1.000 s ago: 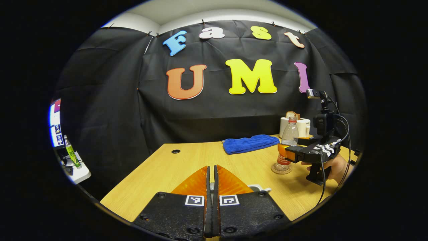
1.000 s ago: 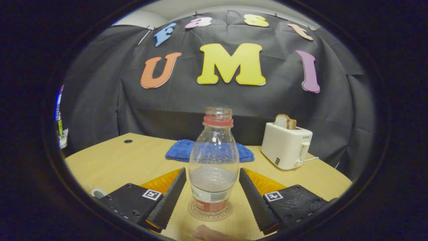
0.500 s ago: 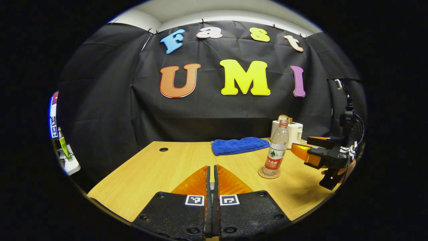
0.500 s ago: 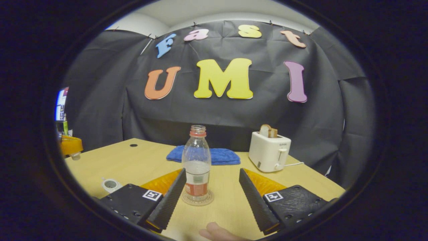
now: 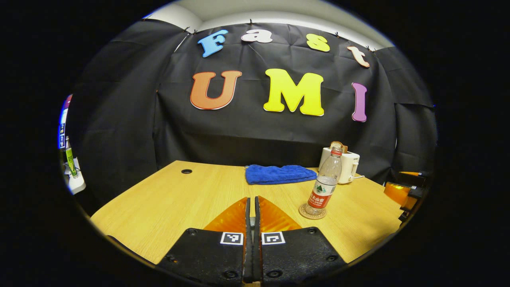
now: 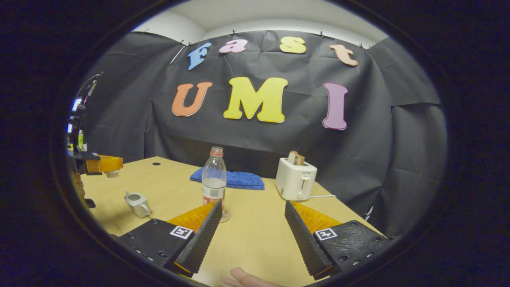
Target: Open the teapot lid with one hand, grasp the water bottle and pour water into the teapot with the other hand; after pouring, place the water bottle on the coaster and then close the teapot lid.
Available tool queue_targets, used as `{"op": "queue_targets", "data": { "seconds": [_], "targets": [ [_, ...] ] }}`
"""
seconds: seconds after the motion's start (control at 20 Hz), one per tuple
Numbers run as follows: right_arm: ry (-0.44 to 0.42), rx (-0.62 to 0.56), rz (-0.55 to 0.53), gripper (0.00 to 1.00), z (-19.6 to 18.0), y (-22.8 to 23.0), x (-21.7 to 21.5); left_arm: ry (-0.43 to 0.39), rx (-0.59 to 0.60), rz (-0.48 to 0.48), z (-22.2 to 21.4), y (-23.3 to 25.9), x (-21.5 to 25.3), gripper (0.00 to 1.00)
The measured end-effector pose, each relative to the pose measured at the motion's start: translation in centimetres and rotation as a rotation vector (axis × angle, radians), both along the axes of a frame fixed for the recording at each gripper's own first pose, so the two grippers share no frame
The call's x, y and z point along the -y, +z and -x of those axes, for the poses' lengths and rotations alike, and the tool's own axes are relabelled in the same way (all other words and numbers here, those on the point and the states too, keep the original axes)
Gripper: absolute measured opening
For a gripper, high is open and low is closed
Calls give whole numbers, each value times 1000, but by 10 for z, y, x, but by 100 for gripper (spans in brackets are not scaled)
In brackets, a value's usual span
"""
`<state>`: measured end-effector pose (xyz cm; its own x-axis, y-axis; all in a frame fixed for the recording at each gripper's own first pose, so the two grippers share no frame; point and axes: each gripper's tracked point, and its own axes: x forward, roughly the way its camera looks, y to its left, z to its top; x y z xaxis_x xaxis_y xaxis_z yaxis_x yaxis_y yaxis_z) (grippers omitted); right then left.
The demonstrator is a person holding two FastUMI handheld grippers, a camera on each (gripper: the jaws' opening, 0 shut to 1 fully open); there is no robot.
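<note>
The clear water bottle (image 5: 324, 183) (image 6: 214, 181), uncapped and part full, stands upright on the round coaster (image 5: 312, 211) (image 6: 225, 216). In the right gripper view my right gripper (image 6: 252, 207) is open and holds nothing, well back from the bottle; its tip also shows at the right edge of the left gripper view (image 5: 404, 191). The small pale teapot (image 6: 137, 203) sits on the table to the left with its top open. My left gripper (image 5: 251, 199) (image 6: 97, 163) hovers above and left of the teapot, shut, with a small pale lid (image 6: 112, 173) at its fingertips.
A white toaster (image 5: 347, 167) (image 6: 295, 179) with bread stands at the back right. A folded blue cloth (image 5: 279, 174) (image 6: 235, 179) lies behind the bottle. The wooden table (image 5: 179, 203) has a cable hole (image 5: 186, 171). A person's fingertip (image 6: 243, 277) shows by the right gripper.
My right gripper, open, has pulled back from the bottle, which stays on the coaster. The left gripper's view has shifted; the teapot rim seen behind its fingers a second ago is gone from it.
</note>
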<state>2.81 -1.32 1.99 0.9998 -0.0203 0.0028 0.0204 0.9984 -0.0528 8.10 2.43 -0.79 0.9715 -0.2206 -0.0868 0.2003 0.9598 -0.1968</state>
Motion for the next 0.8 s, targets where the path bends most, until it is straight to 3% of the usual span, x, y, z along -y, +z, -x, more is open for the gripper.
{"op": "queue_targets", "data": {
  "seconds": [0.15,0.2,0.45,0.6,0.8],
  "targets": [
    [-27,48,10,98,10,11,12,-18,-32,5,-10,-17,14,3],
    [-24,48,6,95,11,10,13,-14,-31,-11,-15,-22,16,3],
    [-8,37,-14,98,8,6,18,27,-45,-41,-27,-42,24,3],
    [4,55,7,95,8,9,22,106,-8,-96,-34,-41,13,3],
    [4,67,29,98,9,10,28,97,-31,-100,-36,-49,21,3]
  ]
}}
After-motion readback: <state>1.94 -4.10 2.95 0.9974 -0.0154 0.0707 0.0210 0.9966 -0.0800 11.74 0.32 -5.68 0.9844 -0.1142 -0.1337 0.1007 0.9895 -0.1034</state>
